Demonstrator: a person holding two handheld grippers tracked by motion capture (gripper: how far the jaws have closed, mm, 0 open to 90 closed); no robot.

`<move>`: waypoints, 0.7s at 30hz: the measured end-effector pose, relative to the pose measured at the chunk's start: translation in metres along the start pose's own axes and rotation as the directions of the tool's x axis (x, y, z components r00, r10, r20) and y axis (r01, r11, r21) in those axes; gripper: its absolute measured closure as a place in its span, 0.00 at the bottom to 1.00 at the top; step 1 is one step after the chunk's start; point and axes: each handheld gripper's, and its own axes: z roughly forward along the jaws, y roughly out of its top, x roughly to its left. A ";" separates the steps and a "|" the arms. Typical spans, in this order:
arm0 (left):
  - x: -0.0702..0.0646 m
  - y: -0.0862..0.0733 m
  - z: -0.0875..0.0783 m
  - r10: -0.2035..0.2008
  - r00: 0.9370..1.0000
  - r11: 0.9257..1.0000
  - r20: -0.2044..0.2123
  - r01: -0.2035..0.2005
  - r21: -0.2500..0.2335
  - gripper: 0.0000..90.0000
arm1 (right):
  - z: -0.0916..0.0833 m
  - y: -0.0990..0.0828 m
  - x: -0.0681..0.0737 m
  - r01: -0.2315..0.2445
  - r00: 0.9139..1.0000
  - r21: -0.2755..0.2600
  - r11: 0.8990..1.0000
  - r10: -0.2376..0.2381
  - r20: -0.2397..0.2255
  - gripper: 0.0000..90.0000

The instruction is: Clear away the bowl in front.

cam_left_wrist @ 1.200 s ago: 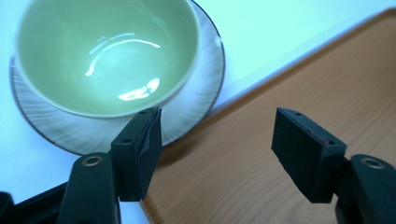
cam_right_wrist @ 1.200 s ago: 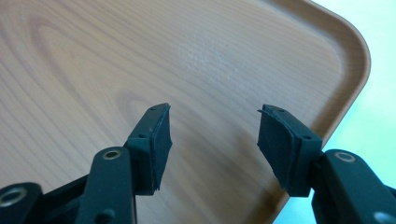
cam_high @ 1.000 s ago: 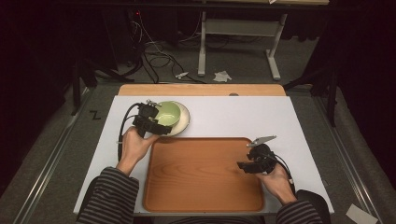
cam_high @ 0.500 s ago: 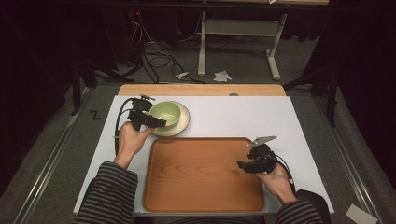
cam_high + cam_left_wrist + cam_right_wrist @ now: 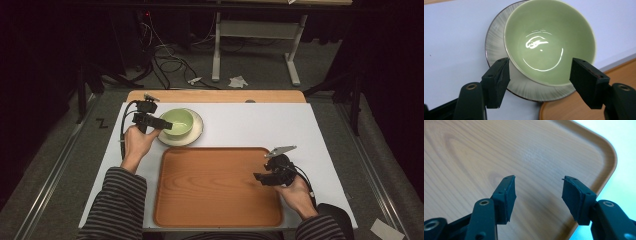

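Count: 1 tray [image 5: 215,187], 1 bowl [image 5: 178,121], 1 plate [image 5: 196,135], 2 grippers, all on a white table [image 5: 260,125].

Nearest: right gripper [image 5: 261,177] w/ right hand [image 5: 296,192] over the tray's right edge. In the right gripper view its jaws stand wide apart, nothing between them, hovering above the tray's wood-grain near a rounded corner [image 5: 609,152]; touching nothing as far as can be seen. Same spot & pose as 1 s ago.

Mid: tray, bare, close to the near table edge.

Farther: green bowl sits on the striped plate, just beyond the tray's far-left corner. Left gripper [image 5: 162,125], held by left hand [image 5: 137,142], reaches the bowl from its left side. In the left gripper view, jaws wide open, one either side of the bowl's [image 5: 549,42] near rim; can't tell if the pads [image 5: 499,80] touch it. No grip closed. Plate [image 5: 496,37] rim pokes out below & left.

Vs earlier: left gripper has pulled back left; 1 s ago it lay further over the bowl. Bowl & plate unmoved.
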 end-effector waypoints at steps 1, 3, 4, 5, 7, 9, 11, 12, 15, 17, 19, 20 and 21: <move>0.001 0.001 0.001 -0.002 1.000 1.000 0.003 0.002 0.008 0.36 | 0.001 0.000 0.000 0.012 1.000 0.010 1.000 -0.012 0.009 0.50; 0.003 0.003 0.004 -0.006 1.000 1.000 -0.001 0.006 0.014 0.35 | 0.000 0.000 0.001 0.015 1.000 0.009 1.000 -0.015 0.009 0.50; 0.005 0.004 0.006 -0.013 1.000 1.000 -0.003 0.013 0.013 0.35 | 0.000 0.000 0.001 0.016 1.000 0.001 1.000 -0.016 0.007 0.50; 0.007 0.005 0.007 -0.019 1.000 1.000 -0.003 0.019 0.014 0.35 | 0.000 0.000 0.002 0.021 1.000 0.001 1.000 -0.021 0.011 0.50; 0.010 0.005 0.010 -0.036 0.999 0.999 0.000 0.036 0.015 0.35 | 0.000 0.000 0.002 0.023 1.000 0.003 1.000 -0.023 0.012 0.50; 0.014 0.005 0.016 -0.044 0.999 0.998 0.003 0.044 0.036 0.36 | 0.000 -0.001 0.001 0.013 1.000 0.000 1.000 -0.013 0.016 0.50; 0.016 0.005 0.020 -0.056 0.998 0.997 0.001 0.056 0.055 0.39 | -0.001 -0.001 0.000 0.015 1.000 0.002 1.000 -0.015 0.020 0.50; 0.018 0.005 0.022 -0.062 0.998 0.996 0.002 0.062 0.060 0.40 | -0.001 -0.001 -0.001 0.015 1.000 0.001 1.000 -0.015 0.019 0.50; 0.021 0.005 0.026 -0.077 0.997 0.995 0.013 0.076 0.061 0.43 | -0.001 -0.001 -0.002 0.005 1.000 0.005 1.000 -0.005 0.018 0.49; 0.024 0.005 0.030 -0.085 0.996 0.994 0.019 0.083 0.073 0.44 | -0.001 -0.001 -0.002 0.000 1.000 -0.003 1.000 0.000 0.014 0.49; 0.027 0.005 0.034 -0.093 0.995 0.993 0.035 0.090 0.081 0.44 | -0.001 -0.001 -0.003 0.001 1.000 -0.008 1.000 -0.001 0.012 0.49; 0.027 0.004 0.036 -0.099 0.995 0.992 0.033 0.096 0.080 0.45 | -0.001 -0.001 -0.004 0.000 1.000 -0.007 1.000 0.000 0.015 0.49; 0.027 0.004 0.037 -0.099 0.995 0.992 0.032 0.096 0.083 0.45 | -0.001 -0.001 -0.004 0.002 1.000 -0.009 1.000 -0.002 0.015 0.49</move>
